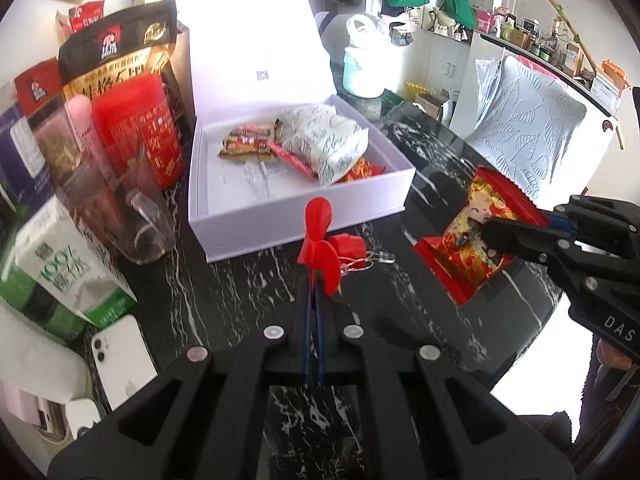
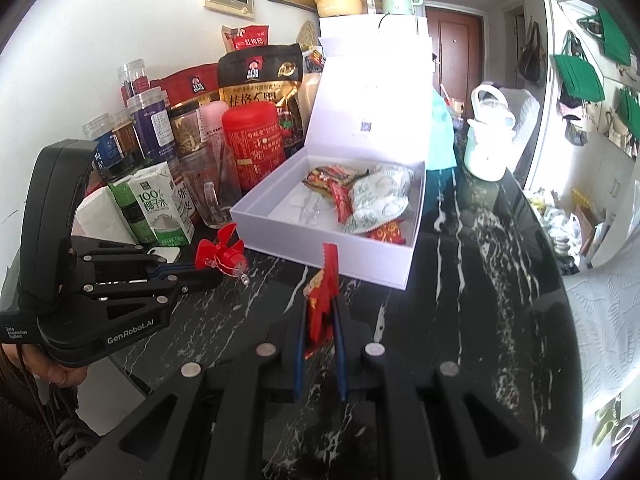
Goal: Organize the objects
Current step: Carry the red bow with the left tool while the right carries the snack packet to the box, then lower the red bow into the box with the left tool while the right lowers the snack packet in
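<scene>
My left gripper [image 1: 314, 280] is shut on a small red toy fan [image 1: 320, 248], held just above the black marble table in front of the open white box [image 1: 304, 216]. It also shows in the right wrist view [image 2: 220, 254]. My right gripper [image 2: 322, 300] is shut on a red and gold snack packet [image 2: 322, 300], held on edge near the box's front corner; in the left wrist view the packet [image 1: 476, 236] sits at the right. The box [image 2: 332, 248] holds several snack packets and a white patterned pouch [image 2: 378, 196].
Jars, a red tin [image 1: 140, 136], oat bags, a clear glass [image 1: 132, 216] and a coconut water carton [image 1: 68, 268] crowd the table's left. A white phone [image 1: 120, 360] lies near the front left. A chair with a white cover [image 1: 528, 132] stands at the right edge.
</scene>
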The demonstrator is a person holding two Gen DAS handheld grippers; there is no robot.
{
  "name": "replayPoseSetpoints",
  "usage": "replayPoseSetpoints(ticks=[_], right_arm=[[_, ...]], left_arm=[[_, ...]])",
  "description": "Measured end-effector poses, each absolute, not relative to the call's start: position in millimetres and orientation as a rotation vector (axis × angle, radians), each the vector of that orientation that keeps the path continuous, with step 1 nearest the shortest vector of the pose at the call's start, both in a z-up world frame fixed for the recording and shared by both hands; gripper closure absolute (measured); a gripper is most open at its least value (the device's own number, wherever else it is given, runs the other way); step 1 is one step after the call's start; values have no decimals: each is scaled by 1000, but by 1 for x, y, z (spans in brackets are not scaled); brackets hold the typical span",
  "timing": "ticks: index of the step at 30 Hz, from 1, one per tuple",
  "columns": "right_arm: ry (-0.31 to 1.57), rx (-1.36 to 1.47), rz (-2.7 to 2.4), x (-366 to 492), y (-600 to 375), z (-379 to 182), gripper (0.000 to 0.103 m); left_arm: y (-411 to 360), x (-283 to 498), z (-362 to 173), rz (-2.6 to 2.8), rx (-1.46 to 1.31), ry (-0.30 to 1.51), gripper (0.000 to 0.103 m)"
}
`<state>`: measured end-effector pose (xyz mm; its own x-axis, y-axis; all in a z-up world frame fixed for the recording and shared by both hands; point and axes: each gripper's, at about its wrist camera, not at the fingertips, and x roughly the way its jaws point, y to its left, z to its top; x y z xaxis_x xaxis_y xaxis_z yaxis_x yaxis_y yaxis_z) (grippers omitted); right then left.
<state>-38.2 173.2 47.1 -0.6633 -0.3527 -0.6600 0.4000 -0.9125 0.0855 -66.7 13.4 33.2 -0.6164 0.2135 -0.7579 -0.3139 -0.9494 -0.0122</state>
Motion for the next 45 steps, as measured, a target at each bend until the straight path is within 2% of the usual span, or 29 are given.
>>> replayPoseSetpoints(ticks=[12, 30, 45], right_arm=[[141, 937, -2534, -64, 171, 66, 91], [177, 901, -2501, -145, 159, 73, 91], [219, 911, -2463, -225, 143, 67, 91]], left_arm=[[24, -102, 51, 2579, -1149, 219, 101], [21, -188, 57, 2597, -1155, 229, 101], [8, -260, 31, 2610, -1254, 161, 101]])
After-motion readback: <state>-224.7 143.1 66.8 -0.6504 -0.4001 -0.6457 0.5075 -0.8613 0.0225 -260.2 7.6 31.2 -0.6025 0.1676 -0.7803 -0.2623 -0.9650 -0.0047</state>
